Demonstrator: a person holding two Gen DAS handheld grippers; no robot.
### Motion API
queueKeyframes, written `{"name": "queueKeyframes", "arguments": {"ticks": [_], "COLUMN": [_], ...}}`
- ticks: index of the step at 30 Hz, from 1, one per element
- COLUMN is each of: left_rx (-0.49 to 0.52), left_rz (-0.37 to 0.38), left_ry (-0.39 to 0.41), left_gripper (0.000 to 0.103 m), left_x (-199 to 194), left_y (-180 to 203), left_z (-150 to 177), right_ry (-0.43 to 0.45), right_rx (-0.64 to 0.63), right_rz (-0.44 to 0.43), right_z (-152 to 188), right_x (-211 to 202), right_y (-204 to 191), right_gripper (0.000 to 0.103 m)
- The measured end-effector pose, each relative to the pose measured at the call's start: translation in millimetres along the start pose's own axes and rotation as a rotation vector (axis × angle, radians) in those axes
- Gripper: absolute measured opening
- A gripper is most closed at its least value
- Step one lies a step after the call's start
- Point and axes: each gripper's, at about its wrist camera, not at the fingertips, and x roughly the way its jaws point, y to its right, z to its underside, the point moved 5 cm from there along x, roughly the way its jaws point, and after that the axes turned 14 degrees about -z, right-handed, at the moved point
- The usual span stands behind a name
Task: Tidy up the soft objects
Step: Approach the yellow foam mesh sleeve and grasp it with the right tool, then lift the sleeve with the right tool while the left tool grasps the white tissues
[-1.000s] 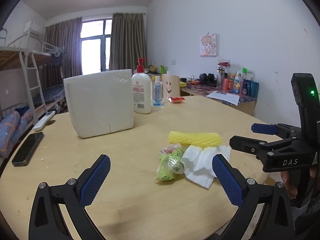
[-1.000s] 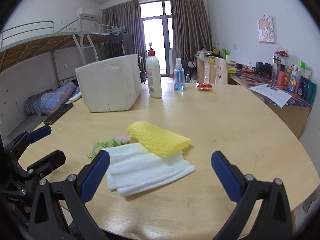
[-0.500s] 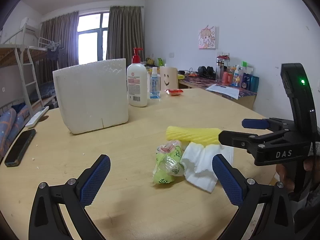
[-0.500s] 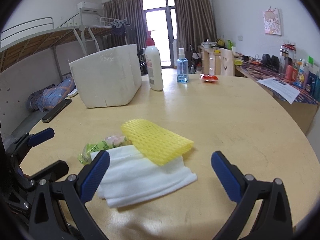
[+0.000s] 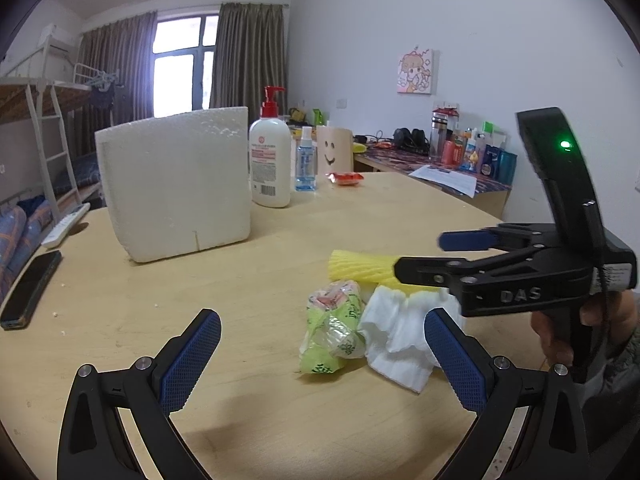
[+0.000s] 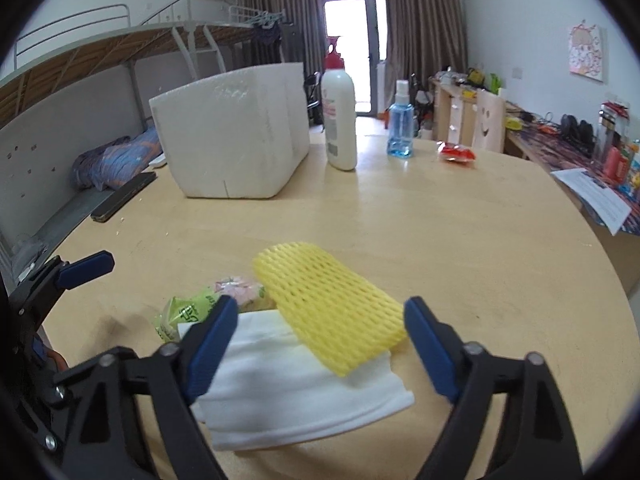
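A yellow foam net sleeve (image 6: 328, 300) lies partly on a folded white cloth (image 6: 296, 396) on the round wooden table (image 6: 460, 240). A crumpled green plastic bag (image 5: 332, 332) lies against the cloth's left side. My right gripper (image 6: 316, 336) is open, its fingers straddling the yellow sleeve and cloth just above them. My left gripper (image 5: 320, 356) is open and empty, low over the table in front of the green bag. The sleeve (image 5: 360, 268), the cloth (image 5: 396, 340) and the right gripper (image 5: 424, 256) also show in the left wrist view.
A white foam box (image 5: 176, 180) stands at the back left, with a lotion pump bottle (image 5: 270, 164), a blue spray bottle (image 5: 306, 164) and a red packet (image 5: 346, 178) behind. A phone (image 5: 30, 288) lies near the left edge. A cluttered desk (image 6: 580, 148) is at right.
My right gripper has moved forward and down so its fingers now flank the yellow sleeve and cloth, and has narrowed a little. My left gripper has edged closer to the pile.
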Motion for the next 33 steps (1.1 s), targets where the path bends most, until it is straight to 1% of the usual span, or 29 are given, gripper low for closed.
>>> {"name": "queueKeyframes", "arguments": {"ticks": [2, 4, 6, 8, 12, 14, 15, 16, 18, 20, 21, 22, 25, 27, 30, 33], "left_rx": [0.002, 0.006, 0.01, 0.017, 0.026, 0.032, 0.035, 0.037, 0.044, 0.055, 0.06, 0.065, 0.075, 0.082, 0.092, 0.104], "left_rz": [0.019, 0.028, 0.037, 0.048, 0.083, 0.096, 0.1, 0.103, 0.116, 0.128, 0.132, 0.136, 0.151, 0.162, 0.176, 0.186], "left_ry": [-0.008, -0.012, -0.015, -0.017, -0.025, -0.025, -0.026, -0.027, -0.026, -0.025, -0.025, -0.027, -0.034, -0.041, -0.048, -0.049], "left_gripper": [0.102, 0.102, 0.102, 0.102, 0.102, 0.102, 0.102, 0.102, 0.102, 0.102, 0.102, 0.102, 0.102, 0.102, 0.102, 0.102], "left_x": [1.6, 3.2, 4.8, 5.9, 7.9, 8.3, 8.9, 9.7, 10.2, 10.1, 10.4, 11.1, 14.0, 15.9, 19.0, 19.8], "left_y": [2.1, 4.0, 7.2, 10.6, 19.2, 23.7, 25.6, 27.4, 31.1, 35.3, 37.4, 39.9, 45.2, 48.1, 51.9, 56.3], "left_z": [0.2, -0.1, -1.3, -1.6, -2.7, -3.7, -4.0, -4.4, -3.9, -4.5, -4.9, -5.3, -5.6, -4.9, -4.8, -5.5], "right_ry": [-0.012, -0.025, -0.045, -0.066, -0.097, -0.115, -0.122, -0.131, -0.142, -0.153, -0.153, -0.15, -0.143, -0.138, -0.126, -0.112], "right_rx": [-0.009, -0.016, -0.016, -0.014, -0.011, -0.014, -0.011, -0.006, 0.001, 0.001, 0.001, 0.002, 0.016, 0.028, 0.045, 0.055], "right_rz": [-0.002, -0.008, -0.004, 0.002, -0.007, -0.006, -0.009, -0.012, 0.0, 0.002, 0.002, 0.002, 0.002, 0.009, 0.017, 0.025], "right_z": [-2.0, -3.7, -4.1, -4.0, -2.2, -0.8, -0.2, 0.5, 0.9, 2.1, 2.0, 2.0, 1.5, 1.5, 1.2, 0.7], "right_x": [3.8, 6.6, 9.8, 13.8, 20.4, 22.9, 24.1, 25.6, 27.4, 28.1, 27.8, 26.5, 23.9, 21.4, 16.7, 9.8], "right_y": [1.5, 3.4, 5.8, 9.2, 15.1, 17.2, 18.4, 20.4, 23.6, 25.4, 25.8, 26.5, 30.5, 35.4, 41.7, 46.5], "right_gripper": [0.083, 0.079, 0.078, 0.074, 0.073, 0.066, 0.059, 0.054, 0.05, 0.05, 0.046, 0.038, 0.026, 0.023, 0.02, 0.02]}}
